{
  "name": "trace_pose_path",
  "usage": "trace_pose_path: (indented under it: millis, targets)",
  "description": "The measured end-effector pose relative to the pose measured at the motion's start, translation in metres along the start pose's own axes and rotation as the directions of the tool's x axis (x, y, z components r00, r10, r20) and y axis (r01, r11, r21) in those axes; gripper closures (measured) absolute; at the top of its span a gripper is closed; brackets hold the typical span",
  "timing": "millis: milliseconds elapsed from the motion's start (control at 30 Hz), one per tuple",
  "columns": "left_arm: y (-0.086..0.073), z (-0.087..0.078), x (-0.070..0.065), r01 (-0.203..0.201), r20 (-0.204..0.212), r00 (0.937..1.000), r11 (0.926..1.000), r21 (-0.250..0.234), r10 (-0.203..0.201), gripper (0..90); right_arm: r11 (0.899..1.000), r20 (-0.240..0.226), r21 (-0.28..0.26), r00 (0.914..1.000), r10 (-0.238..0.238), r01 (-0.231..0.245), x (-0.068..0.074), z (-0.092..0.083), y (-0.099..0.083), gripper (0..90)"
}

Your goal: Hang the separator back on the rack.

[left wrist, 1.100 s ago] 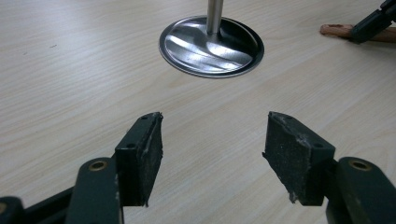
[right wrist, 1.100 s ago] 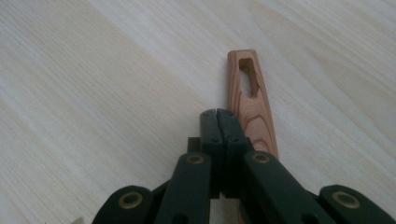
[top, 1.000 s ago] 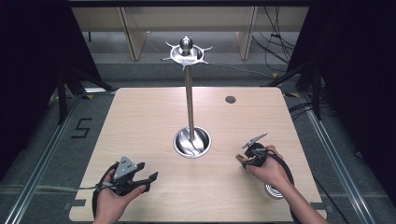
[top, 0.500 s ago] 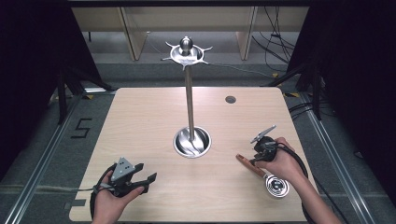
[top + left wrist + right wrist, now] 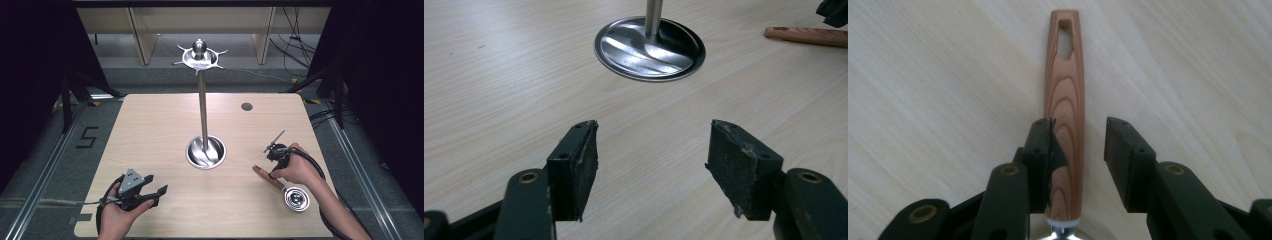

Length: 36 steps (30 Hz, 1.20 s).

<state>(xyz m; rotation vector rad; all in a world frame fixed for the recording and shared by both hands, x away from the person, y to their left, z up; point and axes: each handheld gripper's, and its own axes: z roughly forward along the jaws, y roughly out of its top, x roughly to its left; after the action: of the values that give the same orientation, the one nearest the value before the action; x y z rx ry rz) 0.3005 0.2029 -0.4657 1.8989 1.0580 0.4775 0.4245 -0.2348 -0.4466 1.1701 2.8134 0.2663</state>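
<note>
Pale wood-grain table (image 5: pixel 165 130) lies under both my tools. Nearest me, my left gripper (image 5: pixel 150 192) rests low with jaws spread and empty. My right gripper (image 5: pixel 1078 145) straddles the reddish wooden handle (image 5: pixel 1064 90) of a small steel ladle (image 5: pixel 296 198), jaws parted, left pad touching the wood. Its own view shows the handle's hanging slot. Farther off stands the tall steel rack (image 5: pixel 202 100) on its round base.

Black tongs (image 5: pixel 651 170), brass-ringed screw holes
</note>
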Motion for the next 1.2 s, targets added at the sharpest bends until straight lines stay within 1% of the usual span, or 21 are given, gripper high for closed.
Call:
trace_pose_path:
  millis: [133, 233, 267, 300, 333, 367, 400, 433, 467, 500, 533, 567, 633, 667, 700, 800, 867, 933, 967, 1033, 1200]
  targets:
    - [0.001, 0.000, -0.001, -0.013, 0.001, 0.9999, 0.9999, 0.007, 0.013, 36.0, 0.999, -0.010, 0.038, 0.9998, 0.016, -0.015, 0.003, 0.004, 0.003, 64.4]
    - [0.001, 0.001, 0.001, -0.018, 0.007, 0.9998, 0.9998, 0.009, 0.018, 36.0, 0.999, -0.012, 0.053, 0.9999, -0.012, 0.013, 0.004, 0.009, 0.002, 63.7]
    - [0.000, 0.001, 0.000, -0.010, 0.007, 0.9999, 0.9999, 0.009, 0.009, 36.0, 0.998, -0.014, 0.065, 0.9998, 0.015, -0.014, 0.005, 0.010, 0.002, 63.5]
    - [0.000, 0.000, 0.002, -0.021, -0.002, 0.9998, 0.9996, 0.020, 0.021, 36.0, 0.998, -0.021, 0.064, 0.9998, -0.006, 0.007, 0.004, 0.011, 0.002, 63.3]
    - [0.000, 0.001, 0.001, -0.010, 0.001, 1.0000, 0.9999, 0.010, 0.010, 36.0, 0.998, -0.019, 0.065, 0.9998, -0.006, 0.008, 0.004, 0.012, 0.002, 63.0]
    - [0.001, 0.001, 0.002, -0.021, -0.001, 0.9998, 0.9996, 0.018, 0.021, 36.0, 0.998, -0.020, 0.068, 0.9998, 0.006, -0.004, 0.005, 0.012, 0.002, 62.8]
    - [0.000, 0.001, 0.000, -0.007, 0.005, 1.0000, 0.9999, 0.009, 0.007, 36.0, 0.997, -0.019, 0.071, 0.9998, 0.006, -0.005, 0.005, 0.013, 0.002, 62.7]
    - [0.001, 0.001, 0.000, -0.012, 0.007, 0.9999, 0.9999, 0.009, 0.012, 36.0, 0.998, -0.016, 0.068, 0.9998, -0.007, 0.008, 0.005, 0.014, 0.001, 62.7]
    - [0.001, 0.001, 0.000, -0.013, 0.007, 0.9999, 0.9999, 0.008, 0.013, 36.0, 0.997, -0.017, 0.074, 0.9998, 0.008, -0.007, 0.006, 0.015, 0.001, 62.8]
    - [0.000, 0.002, -0.001, -0.002, 0.010, 0.9999, 1.0000, -0.002, 0.002, 36.0, 0.997, -0.019, 0.071, 0.9998, -0.006, 0.007, 0.005, 0.016, 0.001, 63.0]
    - [0.000, 0.002, -0.001, -0.008, 0.009, 0.9999, 1.0000, 0.004, 0.008, 36.0, 0.998, -0.020, 0.067, 0.9996, -0.018, 0.019, 0.004, 0.018, 0.001, 63.3]
    - [0.000, 0.001, 0.000, -0.013, 0.008, 0.9999, 0.9999, 0.009, 0.013, 35.9, 0.997, -0.017, 0.078, 0.9999, -0.001, 0.003, 0.005, 0.018, 0.001, 63.9]
    - [0.000, 0.001, 0.000, -0.012, 0.006, 0.9999, 0.9999, 0.010, 0.011, 35.9, 0.997, -0.018, 0.075, 0.9998, -0.009, 0.010, 0.004, 0.021, 0.000, 65.5]
    - [0.000, 0.001, 0.000, -0.011, 0.007, 0.9999, 0.9999, 0.009, 0.010, 35.9, 0.997, -0.018, 0.080, 0.9998, 0.003, -0.002, 0.005, 0.022, 0.000, 66.4]
    - [0.000, 0.001, 0.000, -0.011, 0.007, 0.9999, 0.9999, 0.010, 0.010, 35.9, 0.997, -0.018, 0.080, 0.9997, -0.016, 0.018, 0.004, 0.022, -0.001, 67.5]
    - [0.000, 0.002, 0.000, -0.010, -0.001, 1.0000, 0.9999, 0.013, 0.010, 35.9, 0.997, -0.018, 0.079, 0.9997, 0.017, -0.016, 0.007, 0.023, -0.001, 68.0]
    - [0.000, 0.001, 0.000, -0.015, -0.002, 0.9999, 0.9998, 0.015, 0.015, 35.9, 0.998, -0.007, 0.058, 0.9999, -0.015, 0.015, 0.006, 0.024, -0.002, 68.2]
    - [0.000, 0.001, 0.000, -0.010, 0.005, 0.9999, 0.9999, 0.011, 0.010, 35.9, 0.998, -0.001, 0.055, 1.0000, -0.003, 0.003, 0.007, 0.022, -0.002, 68.3]
    - [0.000, 0.001, 0.000, -0.009, 0.006, 0.9999, 0.9999, 0.011, 0.009, 35.9, 0.999, 0.004, 0.034, 1.0000, -0.002, 0.002, 0.008, 0.022, -0.005, 68.2]
    - [0.000, 0.001, 0.000, -0.009, -0.004, 1.0000, 0.9998, 0.015, 0.009, 36.0, 1.000, 0.002, 0.029, 1.0000, -0.004, 0.004, 0.008, 0.021, -0.006, 68.3]
    - [0.000, 0.002, 0.000, -0.004, 0.005, 1.0000, 0.9999, 0.011, 0.004, 35.9, 0.999, 0.003, -0.033, 0.9999, -0.010, 0.010, 0.008, 0.013, -0.012, 68.3]
